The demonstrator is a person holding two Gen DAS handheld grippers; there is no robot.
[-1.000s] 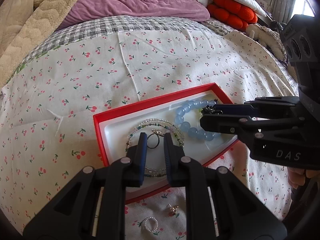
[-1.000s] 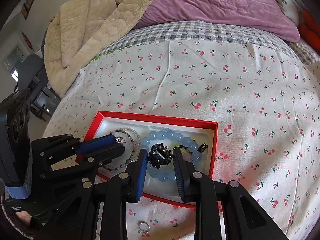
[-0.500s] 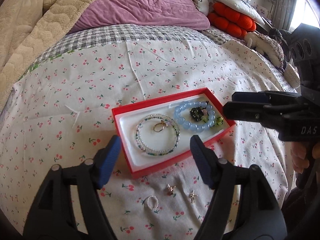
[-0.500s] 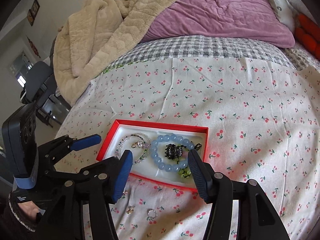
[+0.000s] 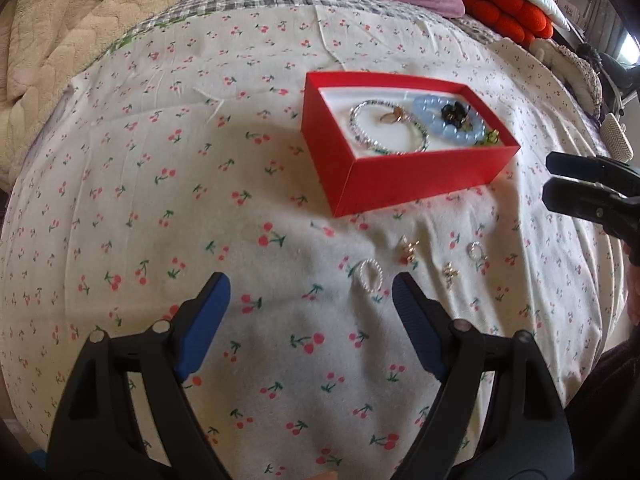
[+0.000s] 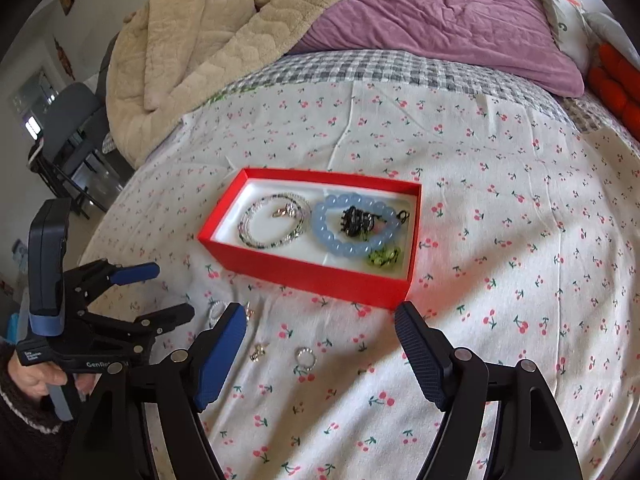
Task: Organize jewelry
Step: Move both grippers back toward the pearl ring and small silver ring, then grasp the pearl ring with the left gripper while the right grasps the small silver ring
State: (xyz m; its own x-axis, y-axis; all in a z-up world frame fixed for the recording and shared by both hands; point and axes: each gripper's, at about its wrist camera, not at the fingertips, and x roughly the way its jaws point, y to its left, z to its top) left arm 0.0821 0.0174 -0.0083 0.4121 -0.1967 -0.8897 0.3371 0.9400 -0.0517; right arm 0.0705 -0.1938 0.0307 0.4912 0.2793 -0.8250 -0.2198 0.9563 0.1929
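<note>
A red box [image 5: 400, 178] [image 6: 304, 270] on the cherry-print bedspread holds a beaded bracelet [image 5: 360, 132], a blue bead bracelet [image 6: 340, 242], a black piece [image 6: 354, 220], a green piece [image 6: 384, 258] and a gold piece [image 5: 394, 115]. In front of the box lie a pearl ring [image 5: 369, 274], two gold earrings [image 5: 409, 249] [image 5: 450, 273] and a silver ring [image 5: 476, 250] [image 6: 306, 358]. My left gripper [image 5: 310, 294] is open and empty, just before the pearl ring. My right gripper [image 6: 320, 322] is open and empty, above the silver ring.
A beige blanket [image 6: 208, 40] and a purple quilt [image 6: 440, 16] lie at the far side of the bed. Orange cushions [image 5: 508, 12] sit at the far right. A dark chair [image 6: 68, 120] stands off the bed's left edge.
Both grippers let go of pieces in the box, opened wide and drew back toward me. They now hang over the loose rings and earrings in front of the box.
</note>
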